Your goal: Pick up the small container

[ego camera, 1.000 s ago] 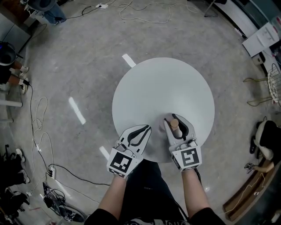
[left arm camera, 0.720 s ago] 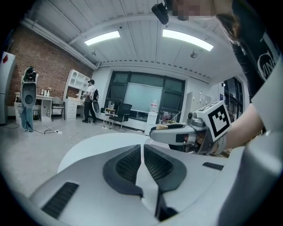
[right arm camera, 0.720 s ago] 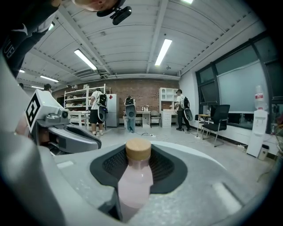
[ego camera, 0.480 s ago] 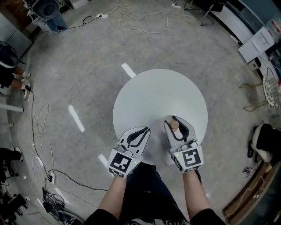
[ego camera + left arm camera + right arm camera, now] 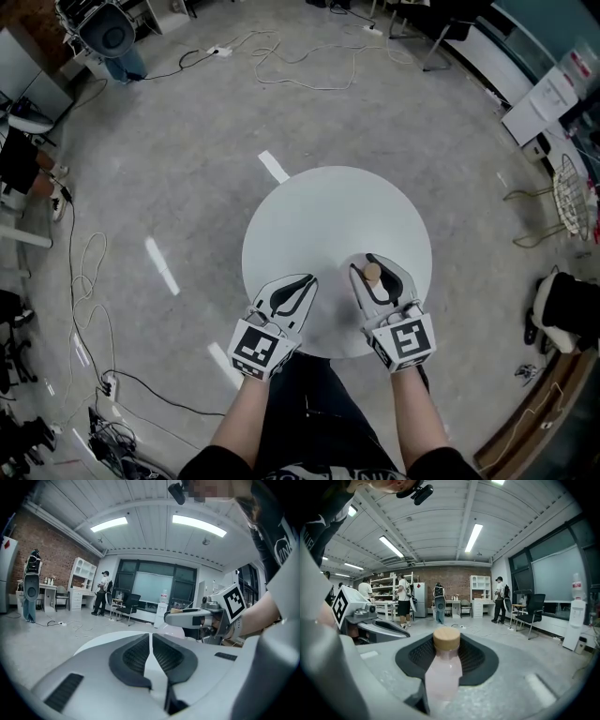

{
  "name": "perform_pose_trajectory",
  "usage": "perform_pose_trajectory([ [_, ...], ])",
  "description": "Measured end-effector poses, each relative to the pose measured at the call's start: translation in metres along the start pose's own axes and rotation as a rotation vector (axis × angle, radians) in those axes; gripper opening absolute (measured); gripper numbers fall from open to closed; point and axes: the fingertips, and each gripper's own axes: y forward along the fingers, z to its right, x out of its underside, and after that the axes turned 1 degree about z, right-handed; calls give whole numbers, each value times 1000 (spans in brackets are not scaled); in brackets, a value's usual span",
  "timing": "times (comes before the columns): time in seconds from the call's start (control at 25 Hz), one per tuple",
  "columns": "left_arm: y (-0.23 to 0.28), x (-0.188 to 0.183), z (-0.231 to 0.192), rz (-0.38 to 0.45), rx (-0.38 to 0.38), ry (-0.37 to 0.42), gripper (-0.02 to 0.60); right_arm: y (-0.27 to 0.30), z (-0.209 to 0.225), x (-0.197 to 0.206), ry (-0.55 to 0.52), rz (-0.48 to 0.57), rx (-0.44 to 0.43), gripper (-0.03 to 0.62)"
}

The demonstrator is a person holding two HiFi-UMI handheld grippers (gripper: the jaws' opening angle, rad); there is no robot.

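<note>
there is one round white table [image 5: 323, 211]. there is one small pale pink bottle with a light wooden cap [image 5: 442, 670]. there are two grey and white grippers, the left gripper [image 5: 307, 279] and the right gripper [image 5: 368, 264]. there are two bare arms [image 5: 242, 417], one behind each gripper. the grey floor [image 5: 169, 141] has three short white strips [image 5: 274, 166]. the left gripper view shows two long bright ceiling lights [image 5: 198, 525]. there is one black office chair [image 5: 533, 607].

A small pink plastic container with a round wooden cap [image 5: 443, 667] stands upright between the right gripper's [image 5: 366, 265] jaws, over the near part of a round white table [image 5: 323, 211]. The left gripper [image 5: 307, 280] lies just to its left.
</note>
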Motion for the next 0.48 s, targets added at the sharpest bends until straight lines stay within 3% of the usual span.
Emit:
perform_pose_trajectory([
  [0.48, -3, -18, 10, 12, 12, -4, 25, -14, 3, -30, 23, -1, -31, 132],
])
